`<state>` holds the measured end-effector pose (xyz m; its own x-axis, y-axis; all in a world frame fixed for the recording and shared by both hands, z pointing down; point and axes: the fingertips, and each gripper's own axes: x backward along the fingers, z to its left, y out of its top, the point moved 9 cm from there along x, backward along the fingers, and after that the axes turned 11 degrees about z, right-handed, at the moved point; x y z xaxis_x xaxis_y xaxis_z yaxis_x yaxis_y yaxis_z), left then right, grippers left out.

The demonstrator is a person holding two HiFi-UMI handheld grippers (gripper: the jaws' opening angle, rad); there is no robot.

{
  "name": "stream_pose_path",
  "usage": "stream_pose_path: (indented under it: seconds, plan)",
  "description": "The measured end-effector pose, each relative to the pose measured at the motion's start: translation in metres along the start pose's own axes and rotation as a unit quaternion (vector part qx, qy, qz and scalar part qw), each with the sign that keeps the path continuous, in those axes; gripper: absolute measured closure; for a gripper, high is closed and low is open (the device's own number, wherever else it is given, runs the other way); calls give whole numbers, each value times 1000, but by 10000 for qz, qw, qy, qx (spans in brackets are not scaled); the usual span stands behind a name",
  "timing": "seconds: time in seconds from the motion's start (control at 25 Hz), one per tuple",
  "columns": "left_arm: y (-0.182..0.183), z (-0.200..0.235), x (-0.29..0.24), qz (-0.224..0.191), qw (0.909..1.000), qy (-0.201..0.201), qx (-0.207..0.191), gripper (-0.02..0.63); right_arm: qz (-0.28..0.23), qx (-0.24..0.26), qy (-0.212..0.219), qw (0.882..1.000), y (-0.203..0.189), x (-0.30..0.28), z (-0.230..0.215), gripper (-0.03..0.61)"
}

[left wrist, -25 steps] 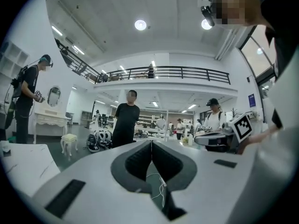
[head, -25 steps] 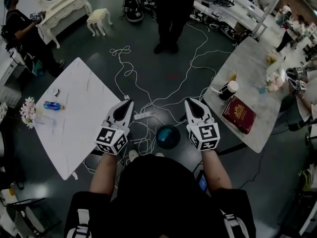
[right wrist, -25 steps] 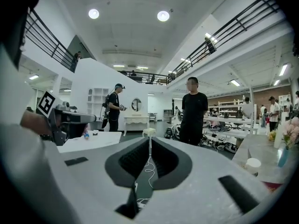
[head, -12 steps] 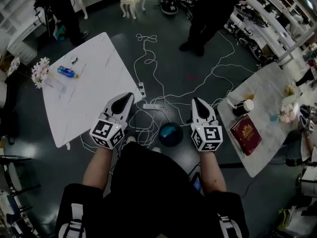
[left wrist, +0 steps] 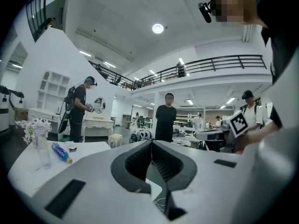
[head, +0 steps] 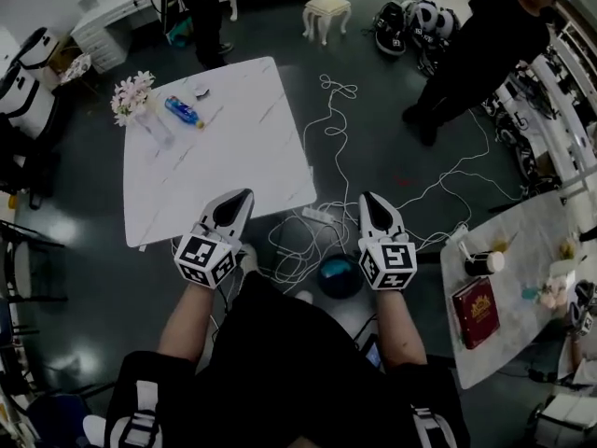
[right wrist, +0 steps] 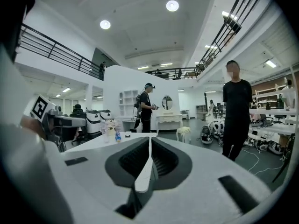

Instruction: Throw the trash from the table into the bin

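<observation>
Both claws are carried level ahead of the person, side by side, the way tools are held on the approach to a job rather than during it. The left gripper has its 2 jaws pressed together with nothing between them. The right gripper is likewise closed and empty, since neither has anything to carry yet.

The likely trash, a blue bottle, lies on its side at the far left of the white table. It is just beside a vase of flowers, and a small pale item lies near it, too small to name. The left gripper's tip shows against the table's near edge, well apart from the bottle.

The bin, dark and round, stands on the floor near the person, between the 2 arms and among loose cables. It is right of the table's near corner, handy for a short carry. A grab would call for opened jaws first
</observation>
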<state>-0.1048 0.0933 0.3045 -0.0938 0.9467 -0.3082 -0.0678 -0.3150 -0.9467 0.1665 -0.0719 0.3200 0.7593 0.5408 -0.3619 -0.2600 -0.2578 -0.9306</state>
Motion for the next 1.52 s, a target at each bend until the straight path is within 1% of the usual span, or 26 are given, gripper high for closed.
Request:
stream_pose_path:
  seconds: [0.24, 0.44, 0.56, 0.72, 0.88, 1.2, 1.52]
  plan:
    - [5, 69, 2, -75, 9994, 324, 132, 598, -41, 145, 205, 9997, 33, -59, 32, 563]
    - [10, 123, -9, -63, 9987, 503, 70, 598, -242, 291, 270, 9989, 62, -99, 50, 563]
    - [12, 152, -16, -103, 9981, 591, 139, 598, -165, 356, 361, 9986, 73, -128, 58, 563]
    - [15, 187, -18, -171, 9973, 713, 95, 598, -54, 440, 543, 9975, 85, -173, 76, 563]
    - [10, 225, -5, -171, 9951, 959, 176, 598, 123, 597, 827, 9947, 92, -221, 106, 563]
    - [-5, 298, 37, -194, 9875, 1504, 440, 598, 423, 955, 1343, 9854, 102, -303, 178, 563]
    - [-20, 347, 61, -252, 9822, 1774, 568, 598, 715, 1209, 1692, 9755, 96, -367, 235, 561]
